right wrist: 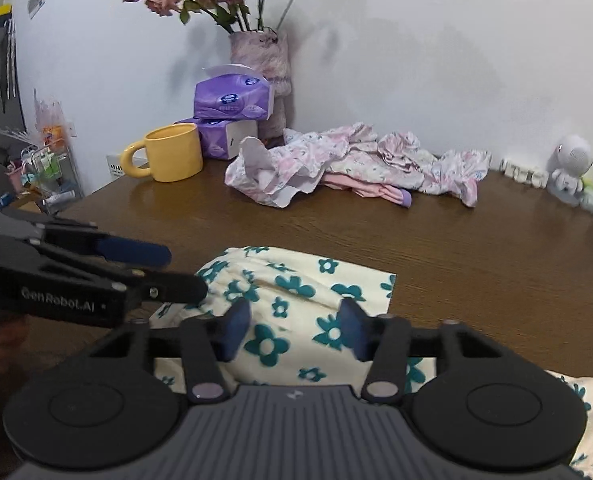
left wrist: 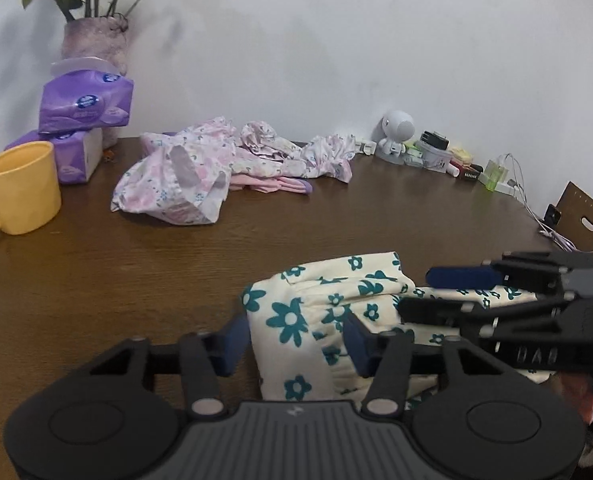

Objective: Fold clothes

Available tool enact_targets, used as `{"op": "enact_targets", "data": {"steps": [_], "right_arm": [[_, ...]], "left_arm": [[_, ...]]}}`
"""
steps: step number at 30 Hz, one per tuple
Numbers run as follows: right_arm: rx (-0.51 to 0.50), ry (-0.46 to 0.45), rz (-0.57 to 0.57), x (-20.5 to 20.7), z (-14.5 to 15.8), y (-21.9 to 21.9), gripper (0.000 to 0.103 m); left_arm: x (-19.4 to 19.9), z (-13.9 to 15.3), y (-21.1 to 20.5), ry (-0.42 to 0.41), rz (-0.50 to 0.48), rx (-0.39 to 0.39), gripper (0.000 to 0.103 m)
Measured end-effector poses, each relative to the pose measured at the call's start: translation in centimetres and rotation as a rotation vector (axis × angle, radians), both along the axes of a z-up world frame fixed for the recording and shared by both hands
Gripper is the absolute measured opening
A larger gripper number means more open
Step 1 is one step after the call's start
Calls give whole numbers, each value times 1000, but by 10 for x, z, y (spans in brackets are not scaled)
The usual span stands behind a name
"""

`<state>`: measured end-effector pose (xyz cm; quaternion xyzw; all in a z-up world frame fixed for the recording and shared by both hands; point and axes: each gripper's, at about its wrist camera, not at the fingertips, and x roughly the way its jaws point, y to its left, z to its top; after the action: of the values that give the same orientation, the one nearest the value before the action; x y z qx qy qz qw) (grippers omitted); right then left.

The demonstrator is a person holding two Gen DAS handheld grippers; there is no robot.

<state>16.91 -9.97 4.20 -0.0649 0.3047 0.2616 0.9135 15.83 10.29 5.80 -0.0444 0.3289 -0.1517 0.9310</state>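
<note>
A brown wooden table [left wrist: 136, 280] stands against a white wall [left wrist: 336, 40]. Both the left gripper [left wrist: 296, 344] and the right gripper [right wrist: 296, 328] sit half-parted around a cream garment with teal flowers [left wrist: 296, 320], pads apparently not pressing it.

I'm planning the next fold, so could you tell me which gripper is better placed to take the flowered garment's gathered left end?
Left. The left gripper straddles the flowered garment's gathered end, open jaws either side of it. The right gripper sits over the middle panel, farther along.
</note>
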Motion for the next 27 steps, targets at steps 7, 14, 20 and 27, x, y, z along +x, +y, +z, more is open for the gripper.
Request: {"op": "enact_targets", "data": {"steps": [7, 14, 20, 27], "right_arm": [[-72, 26, 70, 34, 7, -2, 36], [-55, 93, 24, 66, 0, -2, 36], [79, 187, -56, 92, -4, -17, 53], [87, 245, -14, 104, -19, -24, 56]], "left_arm": [[24, 6, -3, -8, -41, 18, 36], [57, 8, -2, 14, -46, 6, 33], [72, 0, 2, 54, -66, -50, 30], [74, -8, 2, 93, -95, -42, 30]]}}
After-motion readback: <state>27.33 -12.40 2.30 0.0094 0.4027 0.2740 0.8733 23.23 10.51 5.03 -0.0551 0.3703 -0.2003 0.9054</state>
